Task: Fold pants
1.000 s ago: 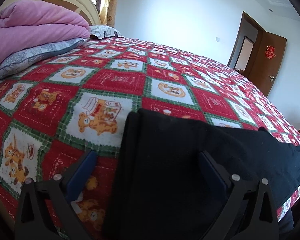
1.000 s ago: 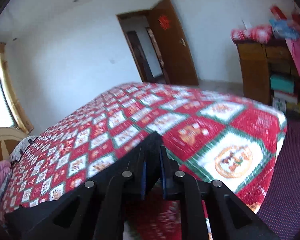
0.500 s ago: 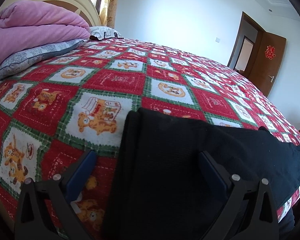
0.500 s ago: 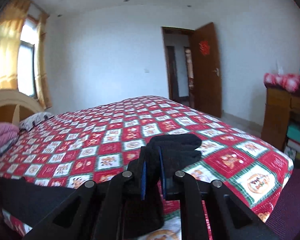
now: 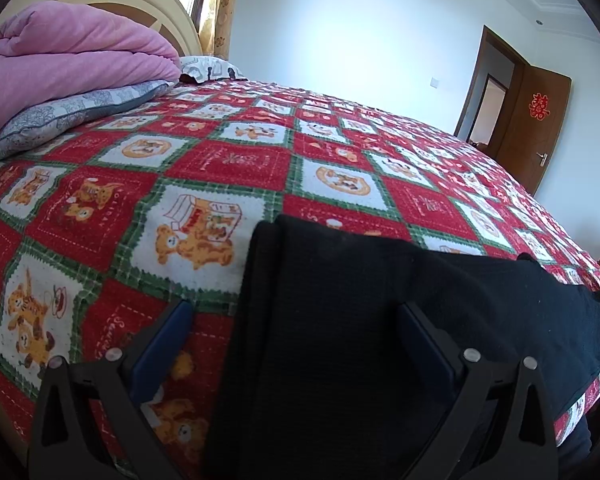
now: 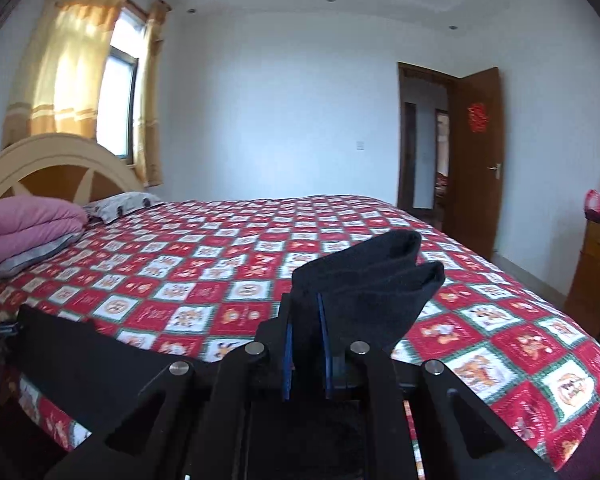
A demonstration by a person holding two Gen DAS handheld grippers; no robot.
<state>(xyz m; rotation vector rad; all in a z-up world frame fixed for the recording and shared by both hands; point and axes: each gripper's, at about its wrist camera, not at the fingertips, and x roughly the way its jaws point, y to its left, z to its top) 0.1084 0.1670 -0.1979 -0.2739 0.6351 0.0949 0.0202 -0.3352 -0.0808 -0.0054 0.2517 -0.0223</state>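
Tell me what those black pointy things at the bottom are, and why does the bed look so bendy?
Those are tongs, two-fingered grabbers that a person holds, one in each hand. Each has a small camera looking along its fingers, and the wide lens bends the picture.

One picture comes from the left tongs. They are open, spread over black pants lying flat on the red teddy-bear bedspread.

The other picture comes from the right tongs. They are shut on the pants' leg ends, lifted above the bed, probably to fold them over.

Also on the bed are a pink quilt on a grey pillow.
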